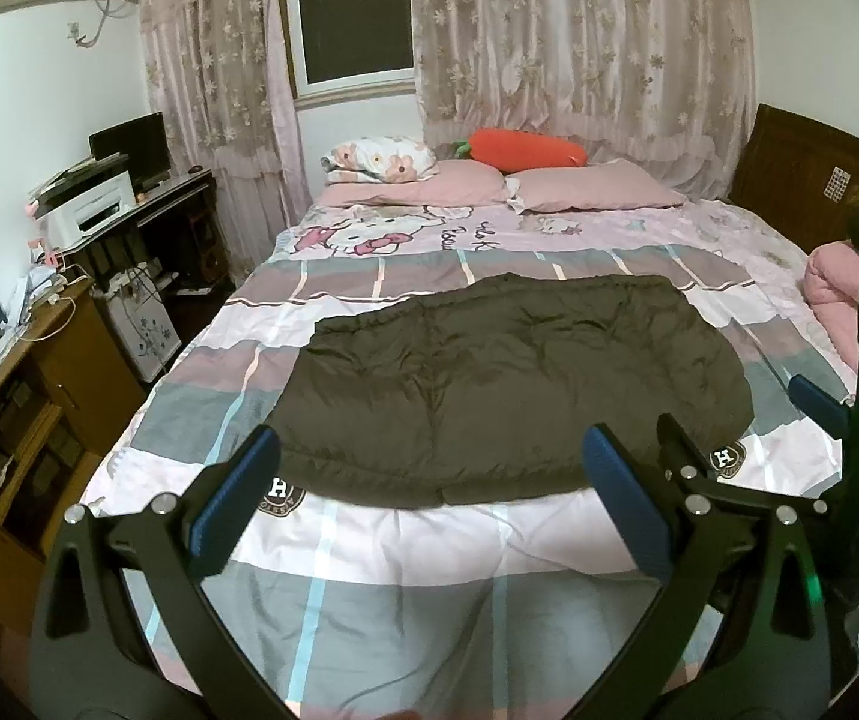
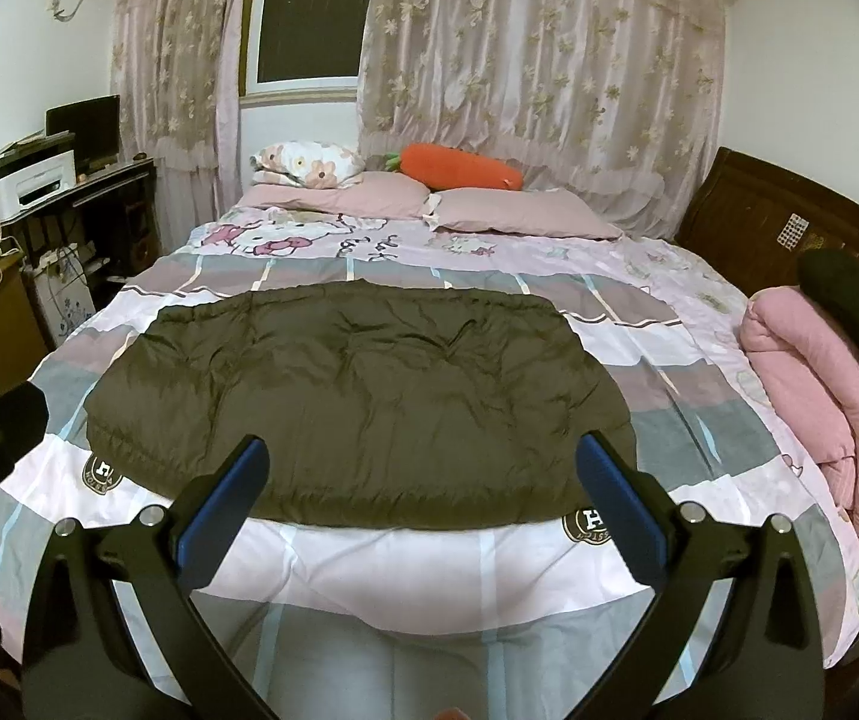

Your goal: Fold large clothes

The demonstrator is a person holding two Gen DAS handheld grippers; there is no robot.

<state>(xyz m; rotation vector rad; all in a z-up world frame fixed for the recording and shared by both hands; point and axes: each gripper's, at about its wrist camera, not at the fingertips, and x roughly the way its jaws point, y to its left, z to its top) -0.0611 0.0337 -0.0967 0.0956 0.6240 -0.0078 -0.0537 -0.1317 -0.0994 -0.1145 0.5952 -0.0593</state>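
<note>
A dark brown padded jacket (image 1: 513,384) lies flat and folded into a wide rectangle on the bed's patterned cover; it also shows in the right wrist view (image 2: 357,396). My left gripper (image 1: 429,504) is open and empty, held above the cover just short of the jacket's near edge. My right gripper (image 2: 423,510) is open and empty, also above the near edge. The right gripper shows at the right edge of the left wrist view (image 1: 819,402). No part of the jacket is held.
The bed (image 2: 429,564) has a plaid Hello Kitty cover, pink pillows (image 2: 525,213) and a carrot plush (image 2: 459,167) by the curtains. A folded pink blanket (image 2: 813,396) lies at the right edge. A desk with a printer (image 1: 90,207) and a wooden cabinet (image 1: 39,384) stand left.
</note>
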